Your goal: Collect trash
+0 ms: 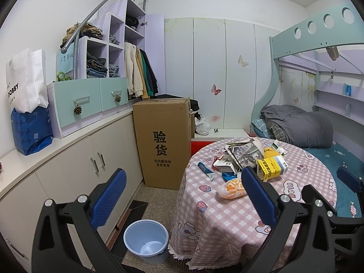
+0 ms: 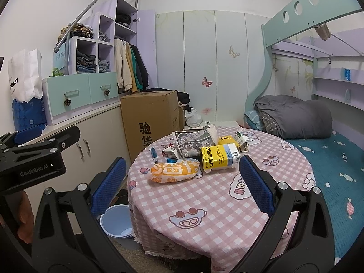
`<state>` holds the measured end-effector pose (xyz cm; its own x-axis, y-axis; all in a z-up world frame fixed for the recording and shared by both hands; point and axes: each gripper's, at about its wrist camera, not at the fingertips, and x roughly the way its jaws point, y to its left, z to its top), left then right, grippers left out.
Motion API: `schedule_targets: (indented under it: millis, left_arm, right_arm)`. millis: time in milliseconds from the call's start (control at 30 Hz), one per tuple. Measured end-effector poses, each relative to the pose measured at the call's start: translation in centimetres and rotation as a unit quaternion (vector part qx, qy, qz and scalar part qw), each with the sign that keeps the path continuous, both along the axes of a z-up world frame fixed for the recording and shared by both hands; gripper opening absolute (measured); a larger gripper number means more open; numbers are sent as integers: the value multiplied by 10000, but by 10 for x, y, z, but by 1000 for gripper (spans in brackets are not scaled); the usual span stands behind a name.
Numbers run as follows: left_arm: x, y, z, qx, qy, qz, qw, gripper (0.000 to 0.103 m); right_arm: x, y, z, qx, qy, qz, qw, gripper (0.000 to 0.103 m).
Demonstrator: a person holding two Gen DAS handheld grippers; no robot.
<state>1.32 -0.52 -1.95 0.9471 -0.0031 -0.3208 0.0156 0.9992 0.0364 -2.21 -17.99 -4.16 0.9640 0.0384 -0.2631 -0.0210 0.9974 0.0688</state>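
On the far left, a white paper bag (image 1: 26,77) stands on the low cabinet counter (image 1: 75,136) against a blue plastic pack (image 1: 30,132). Beside them sit two mint drawers (image 1: 87,102), each with a pine cone hung from its handle, below open cubbies stuffed with folded clothes. A tall cardboard box (image 1: 165,141) printed with Chinese characters stands on the floor between the cabinet and the round table (image 1: 227,223).

On the floor just left of the table is a pale blue bucket (image 1: 146,241); something white lies in its bottom. The left wrist view shows its whole mouth, while the right wrist view catches only part of it behind the tablecloth edge.

The trash lies on the pink checked cloth: a blue tube (image 2: 154,153), an orange snack bag (image 2: 174,171), a yellow and blue carton (image 2: 219,157) on its side, and crumpled newspaper (image 2: 193,142) behind them. The snack bag touches the carton.

The left gripper (image 1: 183,195) is spread wide and holds nothing, one finger above the bucket, the other over the table. The right gripper (image 2: 182,182) is also spread and empty, framing the trash pile. Only the right wrist view shows the left gripper's black body, at its left edge.

A bunk bed (image 2: 329,159) with a grey rolled quilt fills the right.
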Motion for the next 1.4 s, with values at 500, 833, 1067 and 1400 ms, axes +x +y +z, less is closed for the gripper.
schedule_targets:
  millis: [500,833,1067,1400]
  left_arm:
    - [-4,0,4,28,-14,5,10000,99]
    - [-5,-1,5,60,-9,7,10000,99]
    - [-6,-2,6,91,8,6,10000,99]
    - [-1,-4,3,152,85,14,9998,99]
  right_arm:
    - [-2,3,-1,32,8,27,10000,97]
    - [-2,4,0,10,14,17,10000,97]
    - [-2,5,5,70,68,49,9999,97]
    - [1,4,2,288,226,252,9990,97]
